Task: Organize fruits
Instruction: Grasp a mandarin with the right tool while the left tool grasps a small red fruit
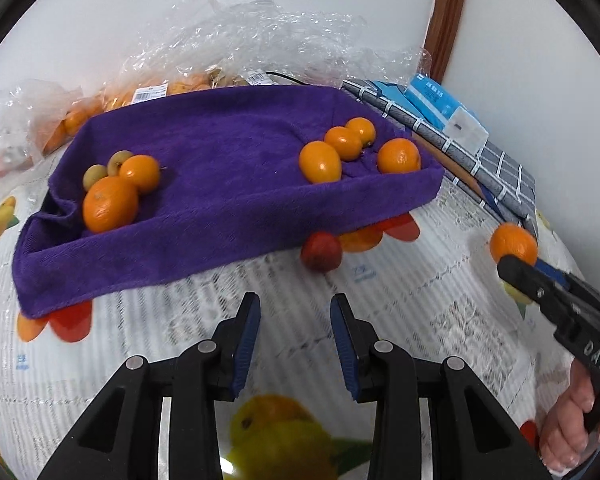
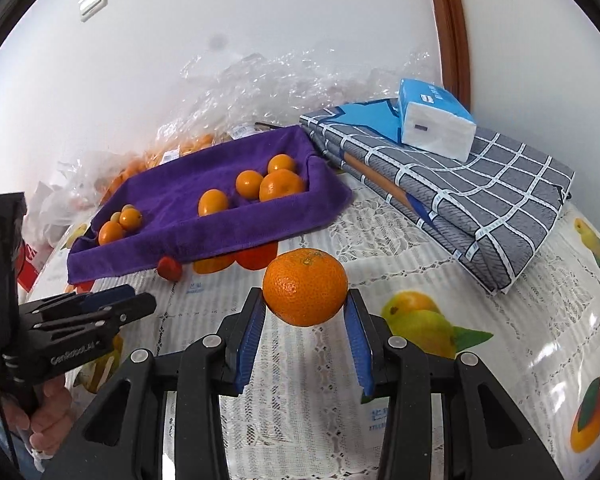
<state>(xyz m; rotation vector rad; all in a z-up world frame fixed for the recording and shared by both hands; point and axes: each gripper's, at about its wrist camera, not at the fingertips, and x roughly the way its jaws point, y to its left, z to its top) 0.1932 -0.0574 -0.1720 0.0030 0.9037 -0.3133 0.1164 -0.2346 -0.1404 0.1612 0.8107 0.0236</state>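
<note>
A tray lined with a purple towel (image 1: 228,152) (image 2: 188,196) holds one cluster of oranges (image 1: 110,202) with small yellowish fruits at its left end and another cluster of oranges (image 1: 398,155) (image 2: 281,186) at its right end. A small red fruit (image 1: 321,257) (image 2: 169,267) lies on the table by the tray's front edge. My right gripper (image 2: 305,300) is shut on a mandarin (image 2: 305,286) (image 1: 513,245), held above the table right of the tray. My left gripper (image 1: 295,308) is open and empty in front of the tray.
Clear plastic bags of oranges (image 1: 172,88) lie behind the tray against the wall. A folded grey checked cloth (image 2: 460,192) with a blue tissue pack (image 2: 436,120) on it sits at the right. The tablecloth (image 2: 300,380) has printed fruit pictures.
</note>
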